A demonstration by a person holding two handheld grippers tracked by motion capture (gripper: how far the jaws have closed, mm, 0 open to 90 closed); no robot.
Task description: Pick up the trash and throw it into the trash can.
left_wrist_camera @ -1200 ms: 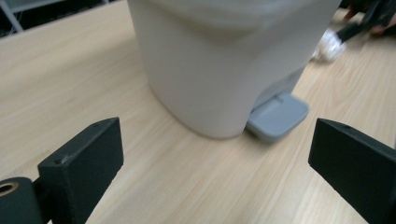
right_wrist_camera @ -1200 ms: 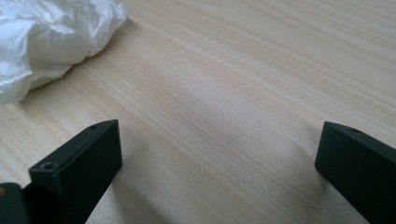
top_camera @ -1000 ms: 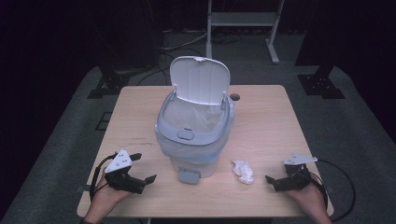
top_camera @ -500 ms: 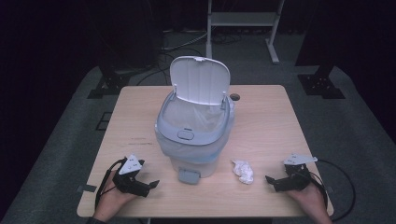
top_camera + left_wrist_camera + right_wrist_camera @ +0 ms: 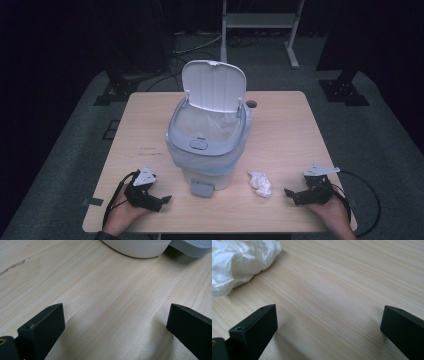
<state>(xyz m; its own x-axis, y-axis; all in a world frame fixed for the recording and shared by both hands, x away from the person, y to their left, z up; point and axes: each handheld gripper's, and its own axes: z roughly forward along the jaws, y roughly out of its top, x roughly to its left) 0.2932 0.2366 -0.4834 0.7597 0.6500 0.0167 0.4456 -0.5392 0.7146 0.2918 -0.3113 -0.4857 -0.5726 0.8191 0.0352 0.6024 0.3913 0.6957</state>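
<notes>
Both tongs gaping wide, gripping nothing, low on the pale wooden table [image 5: 290, 125].

Right gripper [image 5: 291, 194] near a crumpled white paper wad [image 5: 260, 183] ahead-left; left gripper [image 5: 161, 201] facing the white pedal bin [image 5: 207, 145], lid raised, grey pedal [image 5: 202, 188] just ahead.

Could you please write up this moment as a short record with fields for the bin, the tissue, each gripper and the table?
bin: white pedal bin at the middle of the table, lid raised, liner inside, grey pedal facing the person
tissue: crumpled white tissue lying on the table, right of the pedal, apart from the bin
left gripper: left gripper low over the table near the front edge, fingers open, holding nothing
right gripper: right gripper right of the tissue, fingers open, not touching it
table: light wooden table
</notes>
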